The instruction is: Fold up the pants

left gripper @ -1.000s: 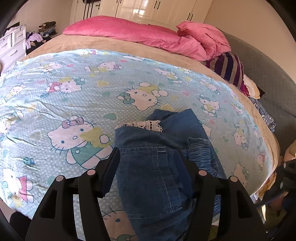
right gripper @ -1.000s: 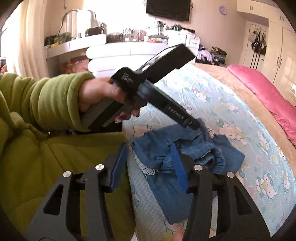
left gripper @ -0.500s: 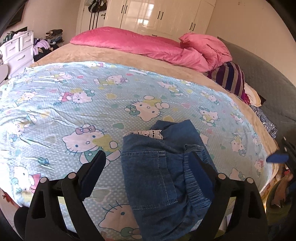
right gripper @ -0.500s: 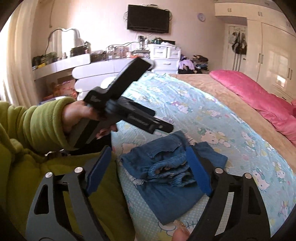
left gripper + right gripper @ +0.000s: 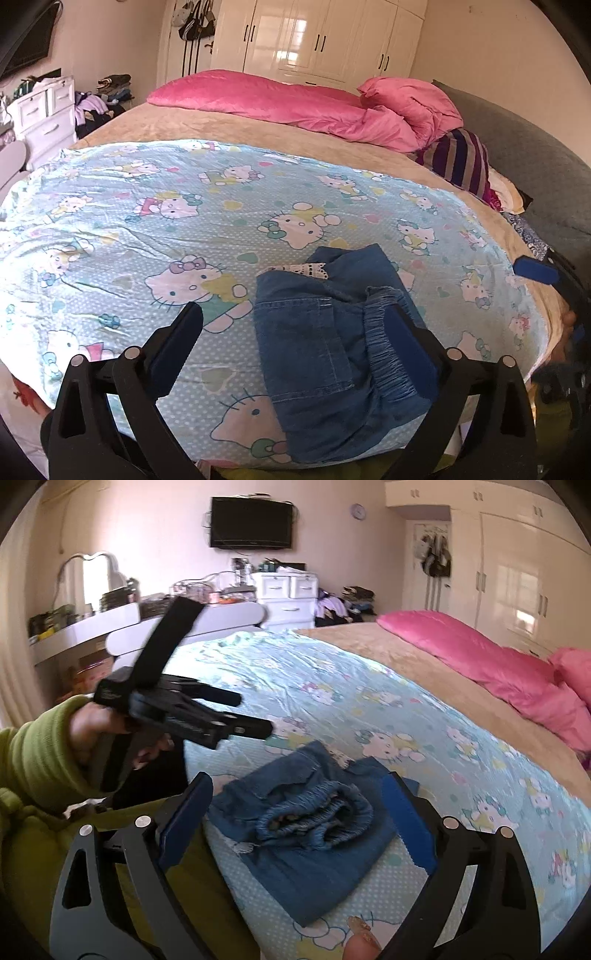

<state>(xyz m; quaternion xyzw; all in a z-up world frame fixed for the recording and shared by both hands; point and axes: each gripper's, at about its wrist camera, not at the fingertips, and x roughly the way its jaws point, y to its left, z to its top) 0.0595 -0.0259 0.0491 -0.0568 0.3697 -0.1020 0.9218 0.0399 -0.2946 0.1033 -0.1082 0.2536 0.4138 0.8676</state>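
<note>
Small blue denim pants [image 5: 332, 350] lie folded in a compact bundle on the cartoon-cat bedsheet [image 5: 184, 221], near the bed's front edge. A white lace trim [image 5: 310, 269] shows at their far side and the gathered waistband [image 5: 317, 812] faces up. My left gripper [image 5: 291, 317] hovers over them with its jaws opening, and the pads touch nothing. My right gripper [image 5: 297, 782] is also opening just above the bundle, and it holds nothing. In the right wrist view a hand in a green sleeve [image 5: 40, 746] carries the left gripper [image 5: 253, 714].
A pink duvet [image 5: 295, 107] and a striped pillow [image 5: 458, 162] lie at the head of the bed, beside a grey padded headboard [image 5: 535, 166]. White wardrobes [image 5: 317, 37], a white drawer unit [image 5: 288, 598], a cluttered vanity desk [image 5: 110, 627] and a wall TV [image 5: 251, 522] line the room.
Both grippers have let go of the denim, spread wide and drawn back and up. The pants have dropped onto the sheet and lie still in their folded bundle.
</note>
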